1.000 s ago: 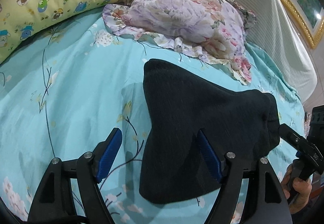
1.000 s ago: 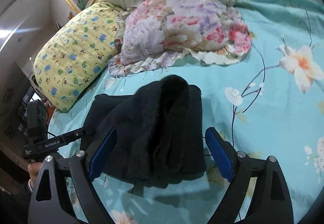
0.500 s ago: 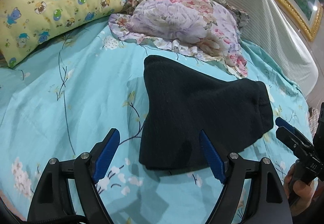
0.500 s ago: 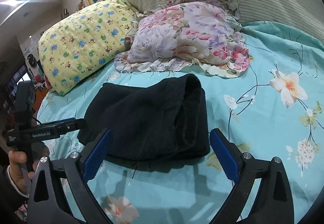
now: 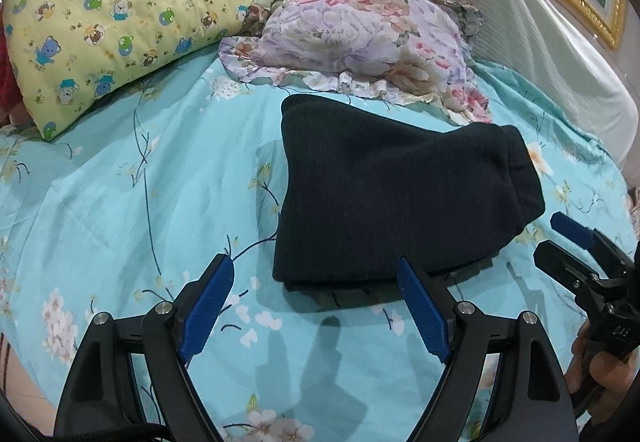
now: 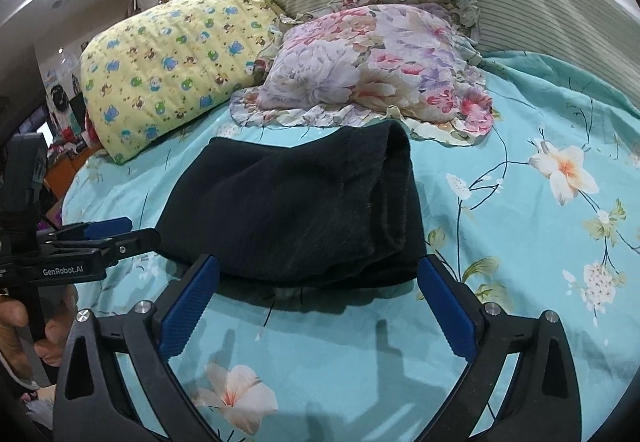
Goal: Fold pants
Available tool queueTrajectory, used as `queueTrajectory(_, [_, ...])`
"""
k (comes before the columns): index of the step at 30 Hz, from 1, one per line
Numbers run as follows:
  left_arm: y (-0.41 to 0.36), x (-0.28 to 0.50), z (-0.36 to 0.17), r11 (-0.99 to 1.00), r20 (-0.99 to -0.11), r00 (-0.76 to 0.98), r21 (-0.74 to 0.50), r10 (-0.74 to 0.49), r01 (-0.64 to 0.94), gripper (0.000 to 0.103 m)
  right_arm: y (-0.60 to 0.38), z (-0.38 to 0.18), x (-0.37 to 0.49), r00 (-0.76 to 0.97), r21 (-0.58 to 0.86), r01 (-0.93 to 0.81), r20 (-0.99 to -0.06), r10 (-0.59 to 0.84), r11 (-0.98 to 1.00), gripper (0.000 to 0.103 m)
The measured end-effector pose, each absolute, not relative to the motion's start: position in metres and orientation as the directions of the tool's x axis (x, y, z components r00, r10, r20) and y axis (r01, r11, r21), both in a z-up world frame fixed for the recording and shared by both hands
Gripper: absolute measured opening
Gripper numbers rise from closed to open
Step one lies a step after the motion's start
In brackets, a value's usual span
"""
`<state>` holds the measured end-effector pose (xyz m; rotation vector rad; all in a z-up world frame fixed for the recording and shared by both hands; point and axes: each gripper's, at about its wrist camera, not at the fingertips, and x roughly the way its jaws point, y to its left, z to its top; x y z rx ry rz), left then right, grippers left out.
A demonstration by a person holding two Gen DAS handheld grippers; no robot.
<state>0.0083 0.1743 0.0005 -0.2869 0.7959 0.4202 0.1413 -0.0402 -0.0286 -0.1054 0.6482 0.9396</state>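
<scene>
The black pants lie folded into a compact stack on the turquoise flowered bedsheet. They also show in the right wrist view, with the thick folded edge on the right. My left gripper is open and empty, held just short of the stack's near edge. My right gripper is open and empty, also just short of the near edge. Each gripper shows in the other's view: the right one at the right edge, the left one at the left.
A floral ruffled pillow lies right behind the pants, a yellow bear-print pillow to its left. A striped padded headboard runs behind them. Room clutter shows past the bed's left edge.
Both grippers have drawn back toward me from over the folded pants, which now lie free on the sheet in front of the open jaws. The pants have not moved.
</scene>
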Motion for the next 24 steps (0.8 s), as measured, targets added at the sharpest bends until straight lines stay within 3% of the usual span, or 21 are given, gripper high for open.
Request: queueTrajectory(24, [0.173,0.011,-0.013,0.869,-0.735,0.586,0.009,0.342,-0.496,0.086,-0.02,-0.043,0.13,0.446,0.106,-0.79,-0.575,0.685,0.604,0.102])
